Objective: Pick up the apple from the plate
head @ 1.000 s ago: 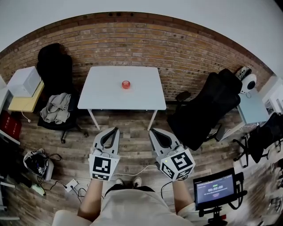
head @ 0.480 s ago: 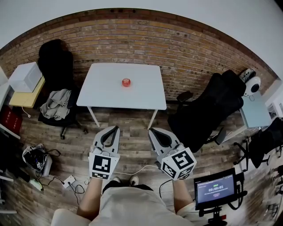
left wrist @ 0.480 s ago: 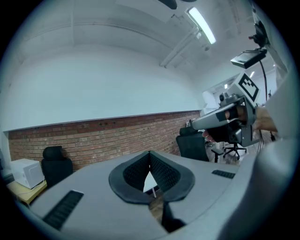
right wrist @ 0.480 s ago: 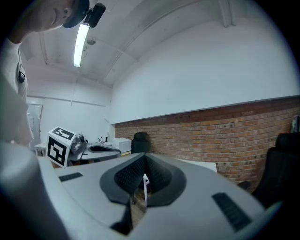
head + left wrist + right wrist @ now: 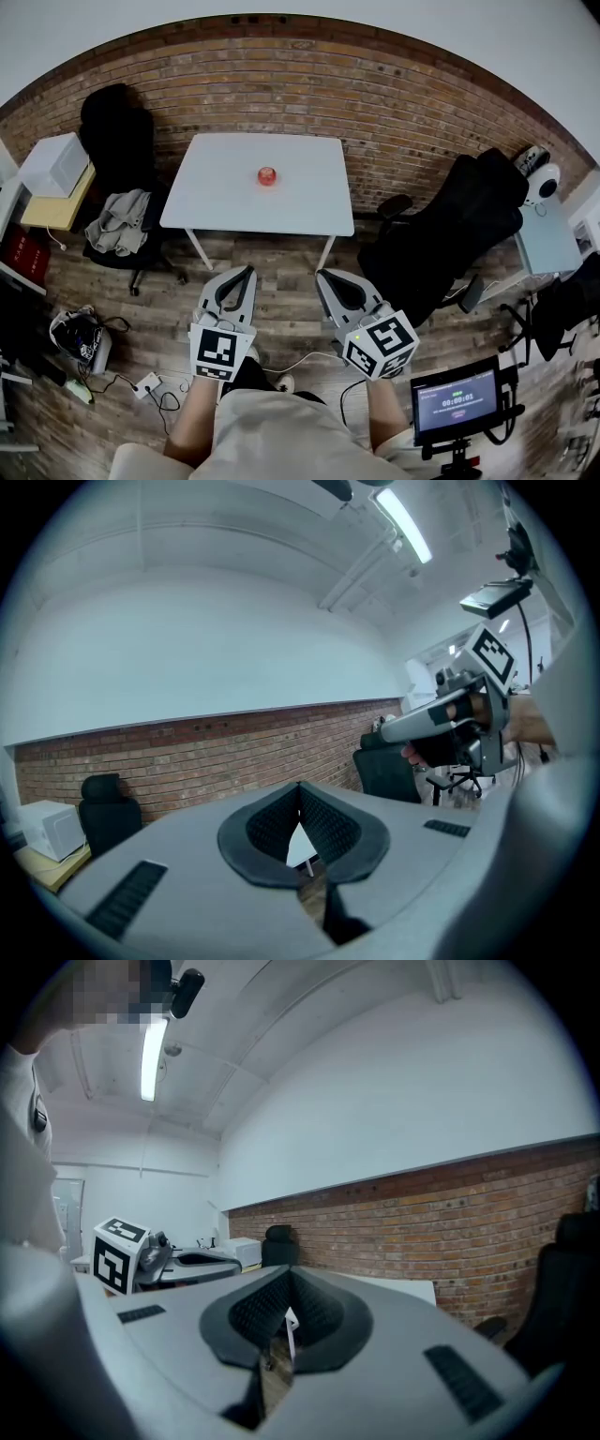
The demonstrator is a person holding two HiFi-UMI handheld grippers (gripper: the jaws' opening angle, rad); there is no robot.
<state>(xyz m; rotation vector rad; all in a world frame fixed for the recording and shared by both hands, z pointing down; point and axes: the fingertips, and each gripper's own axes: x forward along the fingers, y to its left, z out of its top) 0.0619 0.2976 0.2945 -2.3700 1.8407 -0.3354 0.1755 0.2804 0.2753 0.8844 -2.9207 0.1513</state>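
Far ahead in the head view, a small red apple (image 5: 267, 175) sits near the middle of a white table (image 5: 216, 202) by the brick wall. Its plate is too small to make out. Both grippers are held over the wooden floor, well short of the table. The left gripper (image 5: 247, 272) and the right gripper (image 5: 323, 277) point toward the table, jaws together and holding nothing. In the left gripper view the left gripper (image 5: 300, 787) is shut, and the right gripper (image 5: 441, 714) shows beside it. In the right gripper view the right gripper (image 5: 289, 1271) is shut too.
A black office chair (image 5: 117, 131) and another draped with clothes (image 5: 120, 223) stand left of the table. A large black chair (image 5: 459, 225) stands to its right. A white box (image 5: 52, 164) rests on a side table. Cables (image 5: 150, 386) lie on the floor; a screen (image 5: 457, 398) is at the lower right.
The table and apple look slightly larger and nearer: the person has stepped toward them. Both grippers stay shut and keep their places in the picture.
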